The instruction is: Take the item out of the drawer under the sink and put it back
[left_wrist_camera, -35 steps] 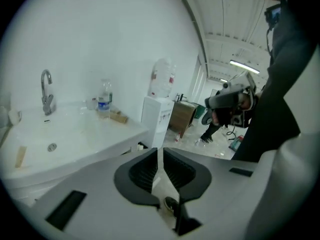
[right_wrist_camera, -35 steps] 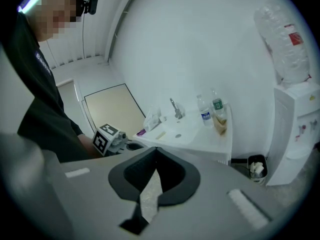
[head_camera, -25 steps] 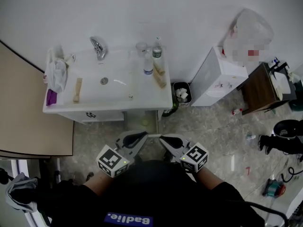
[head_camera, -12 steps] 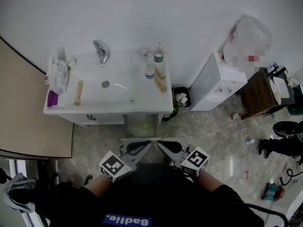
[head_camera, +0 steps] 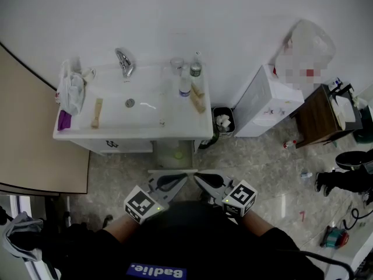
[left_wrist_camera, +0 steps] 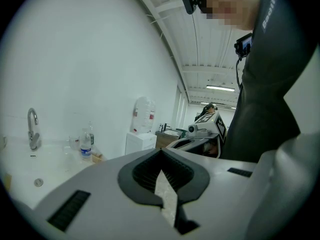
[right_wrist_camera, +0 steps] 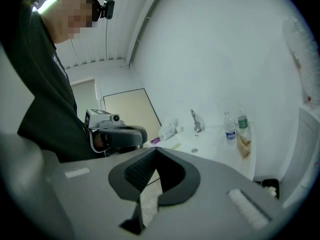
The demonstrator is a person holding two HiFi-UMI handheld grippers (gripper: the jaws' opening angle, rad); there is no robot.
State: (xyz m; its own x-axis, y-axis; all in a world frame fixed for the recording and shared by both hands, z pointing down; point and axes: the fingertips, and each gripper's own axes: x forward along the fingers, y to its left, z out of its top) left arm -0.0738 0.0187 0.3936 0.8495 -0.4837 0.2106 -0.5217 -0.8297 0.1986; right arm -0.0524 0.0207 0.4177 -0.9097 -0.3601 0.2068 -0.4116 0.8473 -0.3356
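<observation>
The left gripper and right gripper are each pressed together on nothing, tips nearly meeting, in front of the white sink.

wall white | floor grey marbled | cabinet wht + desk brn, rt

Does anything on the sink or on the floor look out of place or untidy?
Yes, mildly. Small litter lies scattered on the floor at the right, among it a small bottle-like thing near the white cabinet. On the sink, a white cloth lies heaped at the left edge. Nothing looks spilled or broken.
</observation>
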